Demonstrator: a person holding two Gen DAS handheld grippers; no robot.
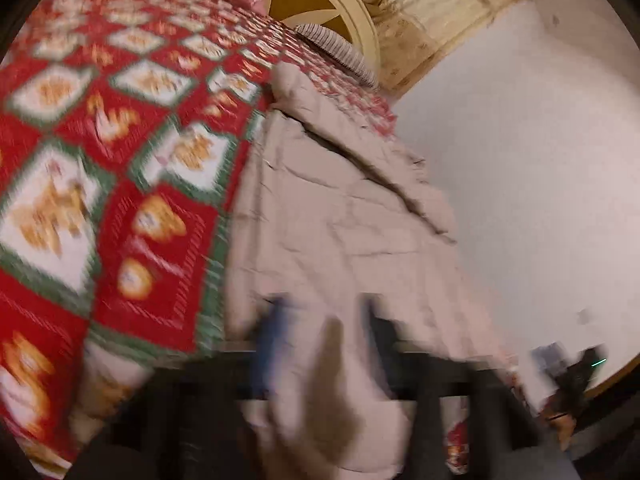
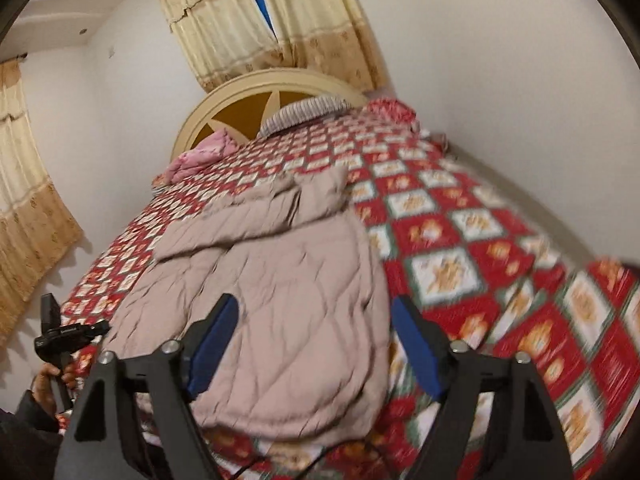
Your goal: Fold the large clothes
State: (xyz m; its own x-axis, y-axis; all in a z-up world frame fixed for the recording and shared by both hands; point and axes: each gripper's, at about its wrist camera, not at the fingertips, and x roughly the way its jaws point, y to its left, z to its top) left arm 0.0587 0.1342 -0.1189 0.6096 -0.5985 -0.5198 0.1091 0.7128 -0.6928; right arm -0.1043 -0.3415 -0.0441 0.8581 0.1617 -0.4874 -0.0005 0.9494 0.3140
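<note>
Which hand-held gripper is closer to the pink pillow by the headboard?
Neither clearly. Both the left hand-held gripper and right hand-held gripper hover at the bed's foot, far from the pink pillow.

Home bedroom: bed [image 2: 460, 216], curtains [image 2: 280, 28].

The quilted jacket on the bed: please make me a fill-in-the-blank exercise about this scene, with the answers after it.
1. The beige quilted jacket lies on a bedspread checked in red, white and ____.
2. The right gripper has its jaws ____, with nothing pressed between them.
3. The curtains hang behind the bed's ____.
4. A striped pillow leans against the ____ headboard.

Answers: green; open; headboard; round
</note>
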